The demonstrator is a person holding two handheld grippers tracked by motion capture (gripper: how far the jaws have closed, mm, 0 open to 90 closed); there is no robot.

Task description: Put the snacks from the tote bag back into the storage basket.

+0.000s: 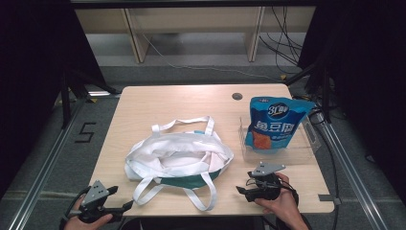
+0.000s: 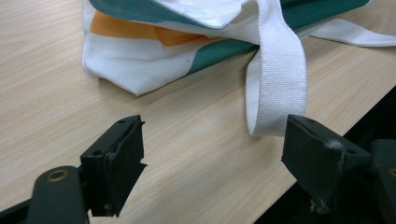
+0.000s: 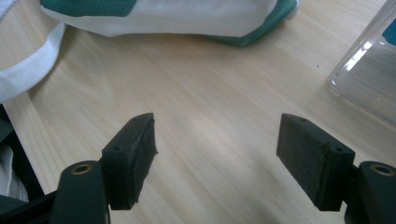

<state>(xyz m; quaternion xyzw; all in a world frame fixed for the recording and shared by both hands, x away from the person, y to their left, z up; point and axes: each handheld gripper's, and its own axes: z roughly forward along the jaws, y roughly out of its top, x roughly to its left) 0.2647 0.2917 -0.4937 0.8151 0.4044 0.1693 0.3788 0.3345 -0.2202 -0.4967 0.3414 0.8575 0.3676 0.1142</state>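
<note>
A white tote bag (image 1: 177,158) with a green base lies open-mouthed in the middle of the wooden table (image 1: 158,103). Its straps spill toward the front edge. My left gripper (image 1: 125,207) hovers at the table's front left corner, open, with nothing between its fingers. In the left gripper view (image 2: 215,154) a white strap loop (image 2: 275,79) lies just ahead of the right jaw, apart from it, with the bag (image 2: 154,60) beyond. My right gripper (image 1: 243,190) sits open near the front right edge, pointing left at the bag. Bare tabletop shows between its open jaws in the right gripper view (image 3: 217,144).
A blue snack pouch (image 1: 275,124) stands upright in a clear plastic box (image 1: 306,148) at the right of the table. That box's corner (image 3: 369,70) appears at the upper right of the right gripper view. A dark round hole (image 1: 237,96) marks the far edge.
</note>
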